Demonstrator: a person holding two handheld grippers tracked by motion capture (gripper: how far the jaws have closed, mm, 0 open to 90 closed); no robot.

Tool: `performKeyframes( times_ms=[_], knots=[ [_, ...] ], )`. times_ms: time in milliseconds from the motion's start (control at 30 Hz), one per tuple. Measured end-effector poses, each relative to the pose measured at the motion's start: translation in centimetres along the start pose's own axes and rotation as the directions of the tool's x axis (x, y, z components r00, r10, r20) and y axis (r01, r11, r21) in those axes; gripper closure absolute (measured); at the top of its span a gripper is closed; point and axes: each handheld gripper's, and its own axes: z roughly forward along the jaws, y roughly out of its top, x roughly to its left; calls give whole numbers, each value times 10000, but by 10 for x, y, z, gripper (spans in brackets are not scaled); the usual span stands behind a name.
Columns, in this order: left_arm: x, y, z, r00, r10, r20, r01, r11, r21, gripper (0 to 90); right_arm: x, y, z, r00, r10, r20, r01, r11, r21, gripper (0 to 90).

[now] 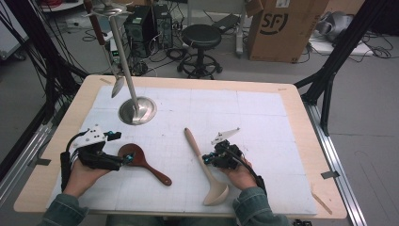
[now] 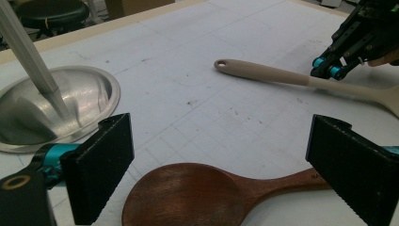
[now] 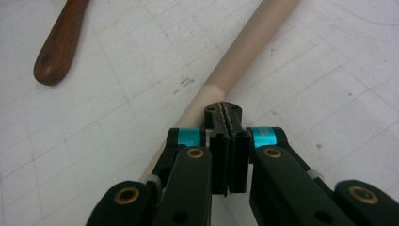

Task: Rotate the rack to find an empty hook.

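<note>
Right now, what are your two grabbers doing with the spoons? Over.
Left gripper open, jaws either side of the brown wooden spoon. Right gripper shut, above the beige ladle handle, not gripping it. Metal stand stands clear behind.

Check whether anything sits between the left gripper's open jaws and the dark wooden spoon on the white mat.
Nothing visible does. The left gripper is open, its jaws standing on either side of the dark wooden spoon where bowl meets handle. The beige ladle and the steel stand base lie farther off on the mat.
</note>
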Motion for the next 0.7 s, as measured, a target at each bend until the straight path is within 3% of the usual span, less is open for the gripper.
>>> performKeyframes(
  times_ms=[367,567,700],
  knots=[
    [0,0,0,10000,2,12,-2,10000,-14,89,3,0,2,9992,-115,-380,119,9999,120,900],
    [0,0,0,10000,-3,3,3,10000,-41,89,1,0,2,9996,-55,-290,61,9997,218,896],
    [1,0,-1,10000,-19,-2,19,10000,-50,89,-1,0,-1,9999,83,89,-85,9997,222,893]
  ],
)
